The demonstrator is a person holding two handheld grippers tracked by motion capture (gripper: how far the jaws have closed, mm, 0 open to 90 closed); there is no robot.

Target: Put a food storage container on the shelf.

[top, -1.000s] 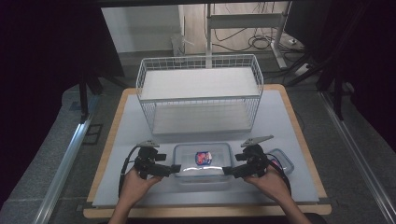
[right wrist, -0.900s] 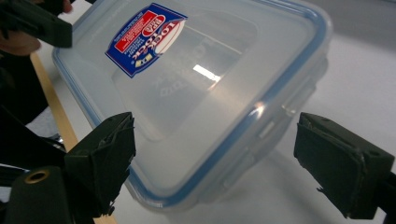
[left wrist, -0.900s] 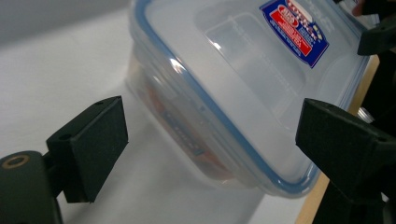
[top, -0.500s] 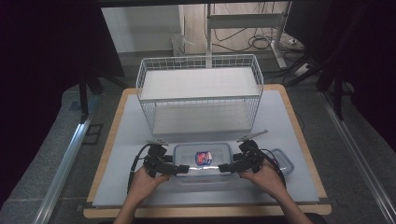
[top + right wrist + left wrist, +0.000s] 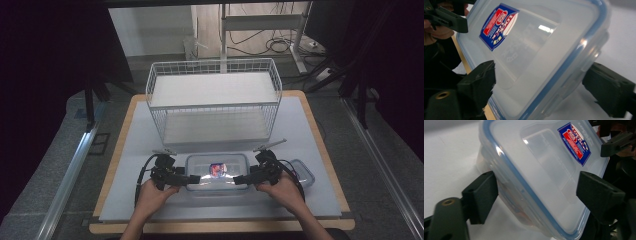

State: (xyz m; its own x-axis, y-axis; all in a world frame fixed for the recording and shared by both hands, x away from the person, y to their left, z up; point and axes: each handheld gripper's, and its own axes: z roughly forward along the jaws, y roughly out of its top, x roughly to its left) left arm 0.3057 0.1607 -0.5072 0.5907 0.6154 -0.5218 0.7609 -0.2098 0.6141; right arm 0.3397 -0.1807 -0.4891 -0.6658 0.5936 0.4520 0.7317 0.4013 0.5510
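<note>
A clear plastic container (image 5: 216, 172) with a blue-sealed lid and a red and blue sticker lies flat near the table's front. My left gripper (image 5: 192, 180) is at its left end and my right gripper (image 5: 239, 179) at its right end. In the left gripper view the jaws of my left gripper (image 5: 536, 187) straddle the container (image 5: 544, 170), one over the lid and one beside the wall. My right gripper (image 5: 539, 77) straddles the container (image 5: 536, 42) the same way, with a thin gap at its lower jaw. Both pairs of jaws have just been closing around the container's ends.
A white wire basket (image 5: 215, 100) stands behind the container and takes up the back of the grey mat (image 5: 130, 150). A second small clear box (image 5: 303, 173) lies just right of my right hand. The table's wooden edge (image 5: 220, 227) runs along the front.
Both grippers have slid inward from beside the container until their jaws reach over its two ends. The container has stayed where it was.
</note>
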